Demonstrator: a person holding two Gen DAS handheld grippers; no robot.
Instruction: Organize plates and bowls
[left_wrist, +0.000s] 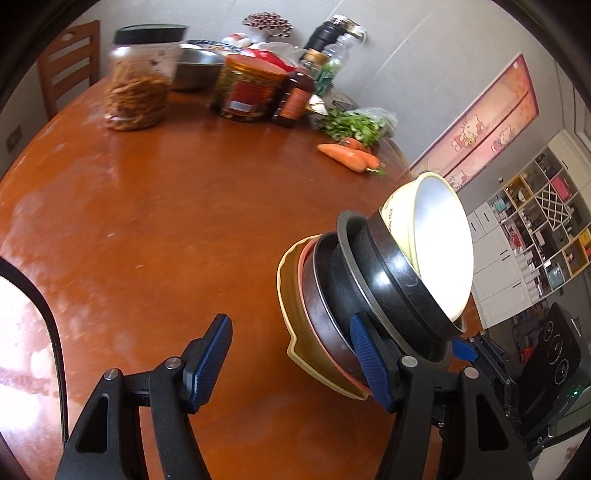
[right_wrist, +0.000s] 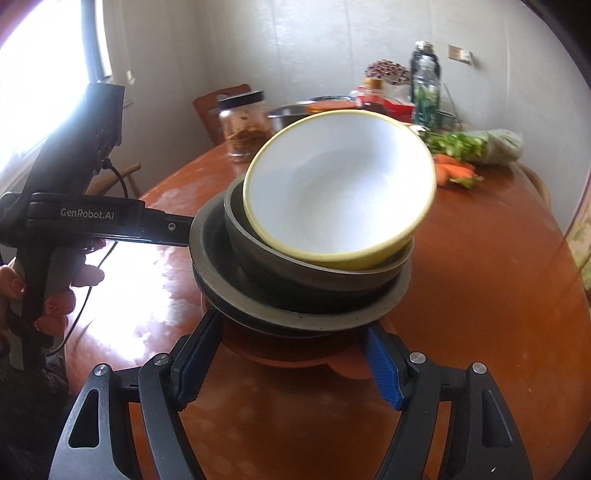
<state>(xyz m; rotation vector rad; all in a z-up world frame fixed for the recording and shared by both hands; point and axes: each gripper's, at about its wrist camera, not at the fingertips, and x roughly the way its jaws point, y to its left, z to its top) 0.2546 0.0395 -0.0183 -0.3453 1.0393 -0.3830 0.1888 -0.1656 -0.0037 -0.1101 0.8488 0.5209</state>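
A stack of dishes (right_wrist: 306, 280) has a yellow-rimmed white bowl (right_wrist: 340, 192) on top, black bowls and grey plates under it, and pink and yellow plates (left_wrist: 295, 332) at the bottom. My right gripper (right_wrist: 290, 325) straddles the lowest plates, and both blue pads (right_wrist: 382, 365) lie against them under the grey rim. My left gripper (left_wrist: 289, 318) has nothing between its fingers; its right finger (left_wrist: 367, 354) lies against the stack's side. From the right wrist, the left gripper (right_wrist: 110, 221) reaches the stack from the left, held by a hand (right_wrist: 55, 295). Whether the stack touches the table I cannot tell.
The round brown table (left_wrist: 155, 206) carries a jar of snacks (left_wrist: 136, 88), a red-labelled jar (left_wrist: 247, 88), bottles (left_wrist: 295, 96), a steel bowl (left_wrist: 195, 66), greens (left_wrist: 354, 123) and carrots (left_wrist: 351, 155) along its far side. A wooden chair (left_wrist: 70, 62) stands behind. Shelves (left_wrist: 535, 221) fill the right.
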